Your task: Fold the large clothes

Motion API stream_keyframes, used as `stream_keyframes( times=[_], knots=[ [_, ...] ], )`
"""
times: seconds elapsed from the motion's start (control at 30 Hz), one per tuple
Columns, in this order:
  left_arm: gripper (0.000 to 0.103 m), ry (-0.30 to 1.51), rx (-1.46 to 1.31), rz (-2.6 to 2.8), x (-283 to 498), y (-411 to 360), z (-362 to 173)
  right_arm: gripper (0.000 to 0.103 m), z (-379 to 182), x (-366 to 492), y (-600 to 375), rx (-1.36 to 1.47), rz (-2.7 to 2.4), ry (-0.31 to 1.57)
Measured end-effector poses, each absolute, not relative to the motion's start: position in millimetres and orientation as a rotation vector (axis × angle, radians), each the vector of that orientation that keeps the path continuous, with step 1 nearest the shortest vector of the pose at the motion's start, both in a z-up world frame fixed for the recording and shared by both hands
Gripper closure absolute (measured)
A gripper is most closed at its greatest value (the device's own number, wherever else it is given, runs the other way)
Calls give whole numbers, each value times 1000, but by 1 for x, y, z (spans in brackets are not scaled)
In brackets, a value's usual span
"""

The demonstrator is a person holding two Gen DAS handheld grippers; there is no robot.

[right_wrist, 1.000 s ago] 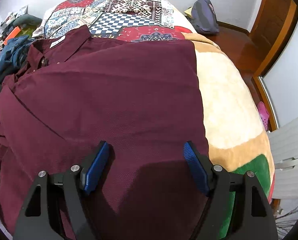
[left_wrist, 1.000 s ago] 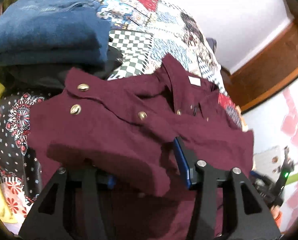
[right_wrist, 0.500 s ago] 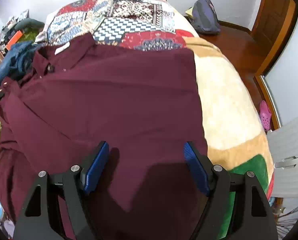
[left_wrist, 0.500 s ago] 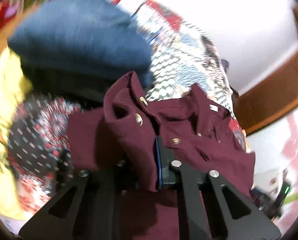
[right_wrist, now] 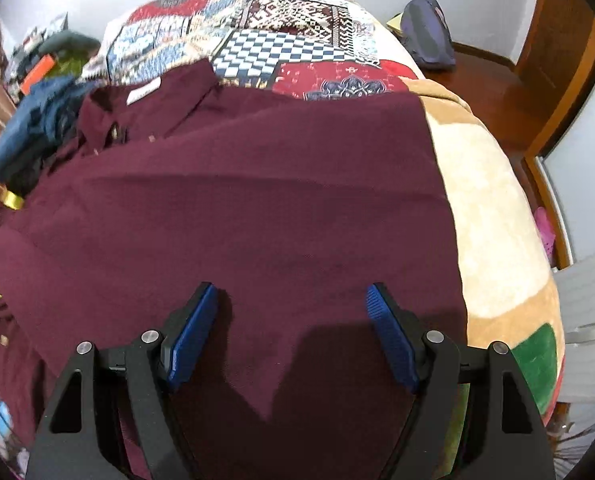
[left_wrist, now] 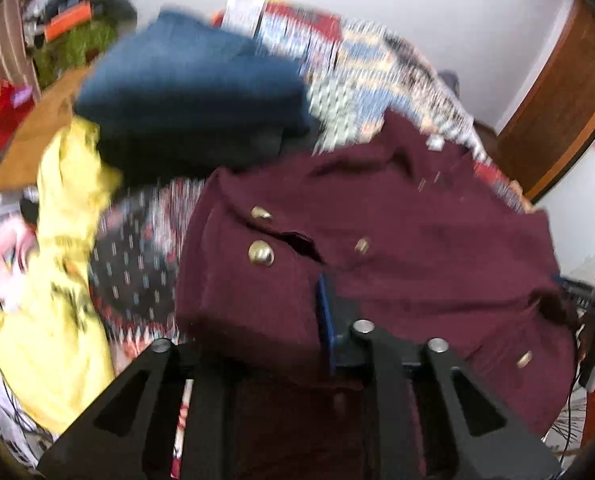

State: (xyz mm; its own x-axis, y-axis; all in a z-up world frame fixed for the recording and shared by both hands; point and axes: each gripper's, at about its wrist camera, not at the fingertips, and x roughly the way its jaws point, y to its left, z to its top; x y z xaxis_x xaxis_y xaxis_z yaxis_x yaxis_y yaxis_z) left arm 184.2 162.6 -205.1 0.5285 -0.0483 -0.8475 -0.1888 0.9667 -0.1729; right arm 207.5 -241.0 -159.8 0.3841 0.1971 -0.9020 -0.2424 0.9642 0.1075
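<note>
A maroon shirt [left_wrist: 417, 232] with brass buttons lies spread on the bed, its collar toward the far side. My left gripper [left_wrist: 289, 304] has a thick fold of the shirt's buttoned edge between its jaws. The cloth drapes over the left finger and rests against the blue right pad [left_wrist: 323, 312]. The jaws are opening, with the fold still between them. In the right wrist view the shirt [right_wrist: 237, 200] lies flat and smooth. My right gripper [right_wrist: 291, 296] hangs open just above it, with nothing between its pads.
Folded blue jeans [left_wrist: 185, 92] and a yellow garment [left_wrist: 57, 280] lie left of the shirt. The patchwork quilt [right_wrist: 281, 48] covers the bed's far end, a beige blanket [right_wrist: 489, 220] the right side. A dark bag [right_wrist: 429, 32] sits on the wooden floor beyond.
The left jaws closed on a fold of the shirt's buttoned edge, carried it across the bed, and now stand a little wider. The right gripper shifted slightly and stayed open.
</note>
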Motion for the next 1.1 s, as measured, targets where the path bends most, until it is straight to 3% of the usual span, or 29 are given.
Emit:
stream_keyframes(
  times=[0.03,0.1,0.2,0.4,0.67,0.87,1.1],
  knots=[
    [74,1043,-262,96,181,167,-215,29,-160,206,-240,-56,276,1135],
    [52,1082,-267,109,176,172,-229,29,-158,205,-242,-55,277,1133],
    [31,1128,-268,104,172,183,-242,29,-158,205,-247,-36,285,1141],
    [30,1135,-169,165,174,199,-229,29,-152,210,-248,-21,285,1149],
    [29,1066,-283,169,203,238,-210,29,-122,229,-266,28,264,1064],
    [29,1071,-401,106,241,253,-234,29,-117,256,-287,89,202,1036],
    [30,1136,-470,66,267,257,-274,29,-149,289,-304,184,178,1111]
  ],
)
